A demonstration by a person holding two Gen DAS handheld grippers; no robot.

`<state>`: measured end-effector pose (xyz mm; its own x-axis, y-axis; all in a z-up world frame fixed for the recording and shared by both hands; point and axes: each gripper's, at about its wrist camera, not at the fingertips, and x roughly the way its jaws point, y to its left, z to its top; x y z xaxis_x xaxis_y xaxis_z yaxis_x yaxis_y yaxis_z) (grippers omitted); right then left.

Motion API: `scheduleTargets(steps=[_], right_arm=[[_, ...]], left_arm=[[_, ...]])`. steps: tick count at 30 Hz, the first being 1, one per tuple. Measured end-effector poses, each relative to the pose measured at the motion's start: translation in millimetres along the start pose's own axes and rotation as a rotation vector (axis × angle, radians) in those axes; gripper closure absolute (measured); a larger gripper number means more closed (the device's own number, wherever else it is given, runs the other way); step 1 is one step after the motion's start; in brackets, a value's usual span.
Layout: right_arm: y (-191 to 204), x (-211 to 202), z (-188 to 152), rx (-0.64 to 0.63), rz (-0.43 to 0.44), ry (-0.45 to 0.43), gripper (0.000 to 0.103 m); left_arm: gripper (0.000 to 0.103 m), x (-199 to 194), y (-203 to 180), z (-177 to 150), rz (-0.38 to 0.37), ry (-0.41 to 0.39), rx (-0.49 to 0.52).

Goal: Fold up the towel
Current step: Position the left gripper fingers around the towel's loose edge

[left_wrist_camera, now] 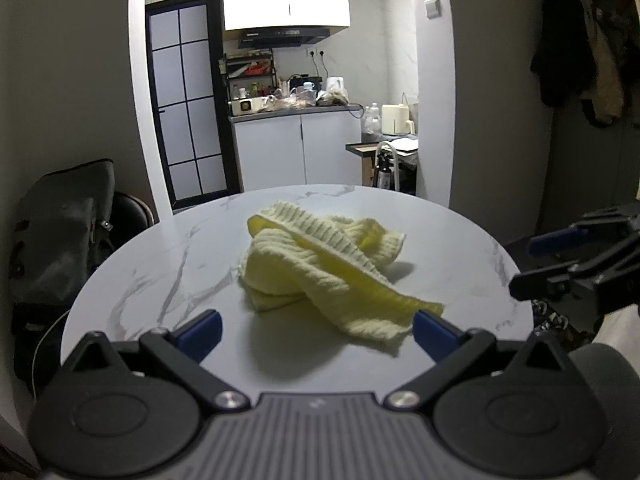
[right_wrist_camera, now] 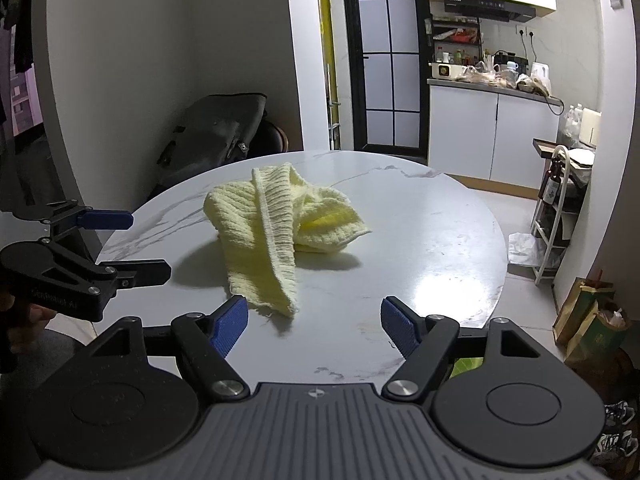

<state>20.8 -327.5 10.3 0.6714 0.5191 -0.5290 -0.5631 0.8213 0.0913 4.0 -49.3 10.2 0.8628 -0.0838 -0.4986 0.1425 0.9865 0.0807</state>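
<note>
Where the table [left_wrist_camera: 168,264] is bare, crumpled towel [left_wrist_camera: 320,272].

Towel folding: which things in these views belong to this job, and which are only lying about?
Belong to the job:
- yellow towel, crumpled on the table
- round marble table
- left tool, open, holding nothing
- right tool, open, holding nothing

Only lying about:
- dark bag beyond the table
- paper bags on the floor
- kitchen counter clutter
</note>
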Motion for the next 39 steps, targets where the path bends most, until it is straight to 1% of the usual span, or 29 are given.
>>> scheduleTargets(steps=[4,6,9,14,17,18,19,21,26,29,32,37,39], right_arm=[[-5.7,2.7,-1.6,0.020,0.018,0.001,0.032],[-7.9,4.5,-3.1,0.028,0.036,0.002,0.034],[-8.5,6.8,-4.4,0.026,0.059,-0.009,0.034],[-8.7,9.3,-3.3,0.031,0.068,-0.028,0.034],[-7.4,8.7,-2.3,0.018,0.067,-0.038,0.035],[-7.3,8.3,-1.6,0.015,0.069,-0.040,0.038],[-7.7,8.3,-0.5,0.014,0.075,-0.041,0.039],[-9.2,8.1,1.0,0.014,0.077,-0.044,0.041],[-17.9,9.7,3.5,0.017,0.076,-0.046,0.047],[-21.6,11.8,4.4,0.017,0.074,-0.041,0.047],[-25.5,14.1,6.4,0.018,0.075,-0.040,0.047],[-32.9,22.6,10.2,0.017,0.074,-0.041,0.047],[-36.0,26.3,11.5,0.021,0.076,-0.040,0.047]], left_arm=[[0.000,-1.4,-7.9,0.2,0.020,0.003,0.009],[0.000,-3.6,-7.2,-0.3,0.020,0.004,-0.028],[0.000,-7.6,-4.5,-2.1,0.008,-0.005,-0.074],[0.001,-11.6,-8.0,-3.0,0.032,-0.018,-0.072],[0.003,-11.4,-11.2,-2.2,0.016,-0.025,-0.067],[0.005,-11.1,-13.7,-1.6,0.013,-0.029,-0.060],[0.008,-10.7,-15.8,-1.2,0.010,-0.031,-0.055],[0.011,-7.8,-21.6,0.0,-0.006,-0.026,-0.044],[0.012,2.9,-32.9,-0.2,-0.036,-0.010,-0.045],[0.014,9.7,-37.5,-0.7,-0.051,-0.003,-0.052],[0.014,16.8,-44.7,-0.6,-0.045,-0.002,-0.035],[0.014,31.7,-55.4,0.4,-0.071,0.002,-0.039],[0.014,37.7,-59.3,0.3,-0.069,0.008,-0.033]])
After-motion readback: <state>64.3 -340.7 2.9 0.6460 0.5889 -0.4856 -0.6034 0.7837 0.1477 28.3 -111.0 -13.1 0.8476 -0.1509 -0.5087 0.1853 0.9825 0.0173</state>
